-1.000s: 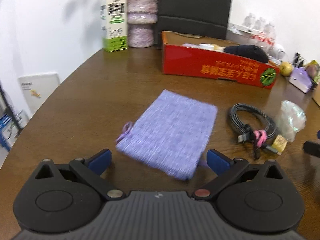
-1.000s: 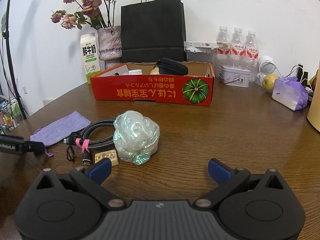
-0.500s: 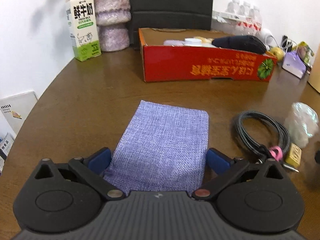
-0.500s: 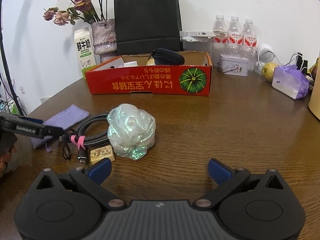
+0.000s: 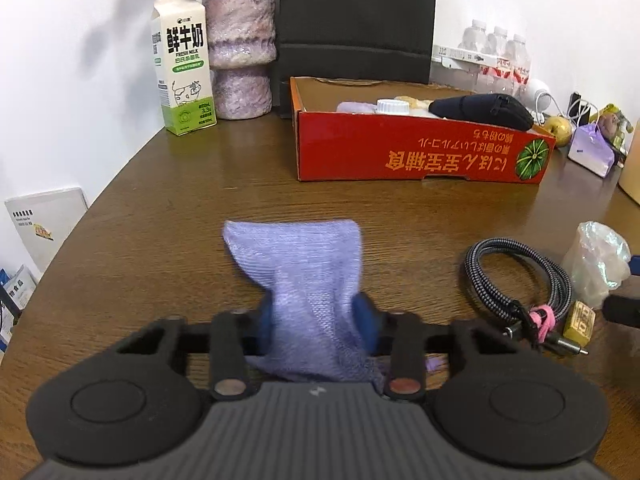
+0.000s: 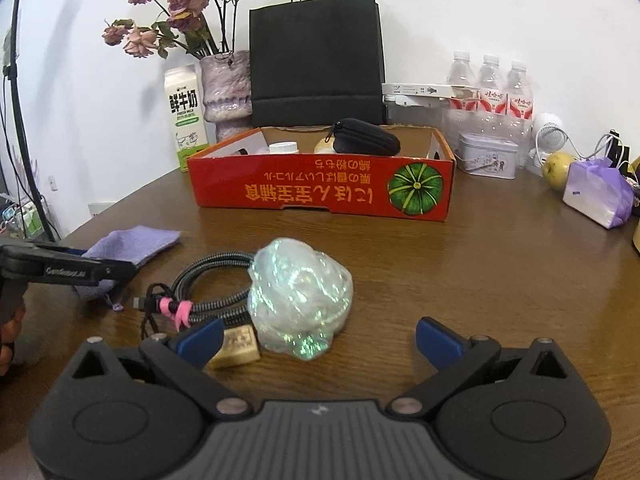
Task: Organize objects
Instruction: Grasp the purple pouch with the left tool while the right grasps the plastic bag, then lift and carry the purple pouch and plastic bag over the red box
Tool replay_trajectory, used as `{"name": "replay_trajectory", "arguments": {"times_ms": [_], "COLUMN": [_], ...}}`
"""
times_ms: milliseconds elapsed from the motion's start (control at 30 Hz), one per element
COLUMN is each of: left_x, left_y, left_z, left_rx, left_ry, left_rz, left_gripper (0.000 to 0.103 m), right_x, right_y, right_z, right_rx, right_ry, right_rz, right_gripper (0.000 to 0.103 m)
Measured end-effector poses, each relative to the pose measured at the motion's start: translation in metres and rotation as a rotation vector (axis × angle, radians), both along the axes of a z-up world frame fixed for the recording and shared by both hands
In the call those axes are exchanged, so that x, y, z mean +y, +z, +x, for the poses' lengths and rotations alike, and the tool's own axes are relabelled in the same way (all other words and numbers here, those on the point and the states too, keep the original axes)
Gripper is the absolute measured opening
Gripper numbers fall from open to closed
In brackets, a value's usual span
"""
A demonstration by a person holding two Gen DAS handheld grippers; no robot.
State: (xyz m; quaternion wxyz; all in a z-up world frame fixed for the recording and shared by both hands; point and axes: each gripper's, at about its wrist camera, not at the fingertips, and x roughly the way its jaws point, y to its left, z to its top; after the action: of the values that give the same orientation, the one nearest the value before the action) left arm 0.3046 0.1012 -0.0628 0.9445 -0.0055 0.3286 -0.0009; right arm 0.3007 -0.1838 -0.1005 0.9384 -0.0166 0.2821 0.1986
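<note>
A purple woven pouch [image 5: 296,252] lies on the brown table, its near end bunched between the blue pads of my left gripper [image 5: 316,320]. The jaws are closing and the pads press on the cloth from both sides. From the right wrist view, the pouch [image 6: 136,242] and the left gripper [image 6: 116,272] appear at far left. My right gripper [image 6: 320,338] is open, hovering low just short of a crumpled iridescent wrap [image 6: 300,296], with nothing gripped. A coiled braided cable [image 6: 212,280] and a small yellow block [image 6: 236,346] lie beside the wrap. A red cardboard box [image 5: 420,156] stands behind.
The box holds a black zip case [image 6: 366,142] and a white-capped jar [image 6: 283,147]. A milk carton [image 5: 184,64], vase [image 5: 240,48] and black paper bag [image 6: 316,56] line the back. Bottles [image 6: 490,92], a tin [image 6: 486,156], an apple [image 6: 558,164] and a purple packet [image 6: 598,194] sit at right.
My left gripper moved forward over the pouch's near end, then its jaws closed and bunched the cloth. The right gripper has stayed nearly still and open.
</note>
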Motion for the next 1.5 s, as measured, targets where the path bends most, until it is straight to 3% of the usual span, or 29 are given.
{"name": "replay_trajectory", "arguments": {"times_ms": [133, 233, 333, 400, 467, 733, 1500], "left_x": [-0.002, -0.006, -0.01, -0.013, -0.013, -0.015, -0.057], "left_y": [0.002, 0.004, 0.005, 0.006, 0.007, 0.01, 0.029], "left_z": [-0.005, -0.01, -0.014, -0.015, -0.016, -0.022, -0.063], "left_rx": [-0.016, -0.031, -0.044, -0.05, -0.055, -0.074, -0.207], "left_ry": [0.01, 0.014, 0.006, 0.003, 0.006, 0.02, 0.025], "left_rz": [0.006, 0.019, 0.024, 0.03, 0.029, 0.002, -0.07], "left_gripper": [0.023, 0.022, 0.02, 0.02, 0.019, 0.018, 0.017], "right_x": [0.002, 0.003, 0.007, 0.01, 0.014, 0.017, 0.016], "right_y": [0.0, -0.002, -0.003, -0.003, -0.002, 0.007, 0.03], "right_z": [0.011, 0.02, 0.024, 0.024, 0.021, 0.004, -0.03], "right_rx": [0.002, 0.027, 0.039, 0.036, 0.024, -0.085, -0.224], "right_ry": [-0.044, -0.056, -0.043, -0.022, -0.011, 0.003, -0.005], "right_rz": [0.021, 0.038, 0.038, 0.038, 0.029, 0.012, 0.066], "right_gripper": [0.095, 0.084, 0.069, 0.046, 0.042, 0.04, 0.04]}}
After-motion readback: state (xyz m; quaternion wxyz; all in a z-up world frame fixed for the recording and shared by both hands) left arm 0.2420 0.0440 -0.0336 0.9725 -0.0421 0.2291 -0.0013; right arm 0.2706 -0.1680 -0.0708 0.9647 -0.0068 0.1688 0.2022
